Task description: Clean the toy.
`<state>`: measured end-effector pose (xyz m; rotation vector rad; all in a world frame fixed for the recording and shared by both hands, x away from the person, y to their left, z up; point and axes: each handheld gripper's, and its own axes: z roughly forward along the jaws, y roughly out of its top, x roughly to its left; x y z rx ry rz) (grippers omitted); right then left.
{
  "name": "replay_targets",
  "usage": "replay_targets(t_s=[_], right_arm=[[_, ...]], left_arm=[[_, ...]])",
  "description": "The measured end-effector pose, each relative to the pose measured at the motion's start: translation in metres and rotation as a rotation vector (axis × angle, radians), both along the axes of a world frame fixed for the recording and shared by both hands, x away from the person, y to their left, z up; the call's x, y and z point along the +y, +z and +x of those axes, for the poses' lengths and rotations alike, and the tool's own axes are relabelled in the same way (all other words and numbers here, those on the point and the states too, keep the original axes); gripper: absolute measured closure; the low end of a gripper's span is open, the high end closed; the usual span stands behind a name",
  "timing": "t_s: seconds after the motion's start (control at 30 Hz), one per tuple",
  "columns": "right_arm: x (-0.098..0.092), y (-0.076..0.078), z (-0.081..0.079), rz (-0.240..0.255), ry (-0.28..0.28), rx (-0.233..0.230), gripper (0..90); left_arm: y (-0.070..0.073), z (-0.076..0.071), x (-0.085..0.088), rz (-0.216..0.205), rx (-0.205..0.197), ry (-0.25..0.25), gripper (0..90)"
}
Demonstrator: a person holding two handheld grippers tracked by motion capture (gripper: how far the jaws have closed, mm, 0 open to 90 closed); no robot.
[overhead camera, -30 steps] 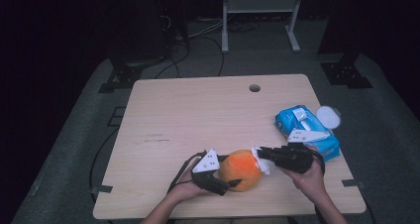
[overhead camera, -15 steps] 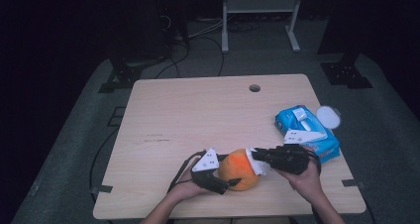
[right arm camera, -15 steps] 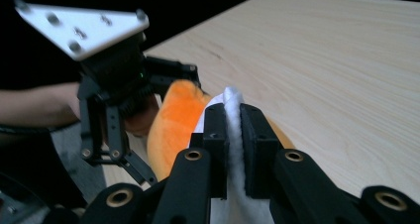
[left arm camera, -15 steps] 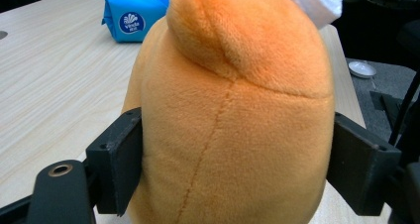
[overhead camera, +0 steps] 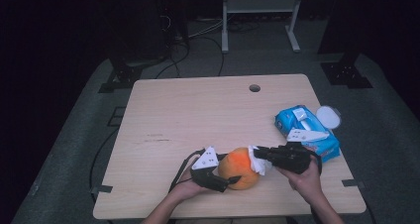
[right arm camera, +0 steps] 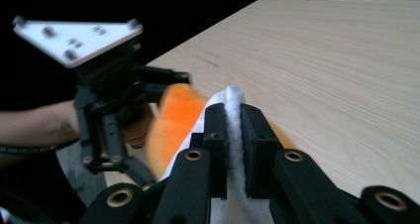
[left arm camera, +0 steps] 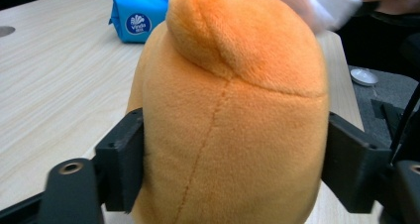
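An orange plush toy [overhead camera: 240, 167] stands near the table's front edge. My left gripper [overhead camera: 229, 168] holds it from the left. In the left gripper view the two black jaws press into the sides of the plush [left arm camera: 233, 110], and they have just been closing further on it. My right gripper [overhead camera: 257, 154] comes in from the right, shut on a white tissue [overhead camera: 261, 163] that touches the toy's upper right side. In the right gripper view the tissue [right arm camera: 233, 97] is pinched between the jaws of the right gripper [right arm camera: 233, 130], with the orange plush [right arm camera: 173, 120] just beyond.
A blue pack of wipes [overhead camera: 307, 132] lies at the table's right edge, right behind the right hand, with a white round lid [overhead camera: 328, 116] beside it. A small hole [overhead camera: 254, 88] sits near the far edge. Bare wooden tabletop [overhead camera: 198, 115] stretches behind the toy.
The right gripper with the tissue has shifted slightly left and back against the plush. The left hand and the toy have stayed where they were.
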<state>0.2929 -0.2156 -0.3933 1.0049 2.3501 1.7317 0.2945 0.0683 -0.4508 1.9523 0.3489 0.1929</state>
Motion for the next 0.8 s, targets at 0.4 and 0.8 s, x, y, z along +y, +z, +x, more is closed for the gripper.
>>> replay_targets(t_s=[0.4,0.8], right_arm=[[0.007,0.005,-0.003,0.039,-0.001,-0.010,81.3],[0.014,0.006,-0.002,0.035,0.010,-0.020,80.5]], left_arm=[[0.026,-0.007,0.003,0.001,-0.117,0.112,33.4],[0.010,-0.016,-0.017,0.164,-0.206,0.143,23.7]])
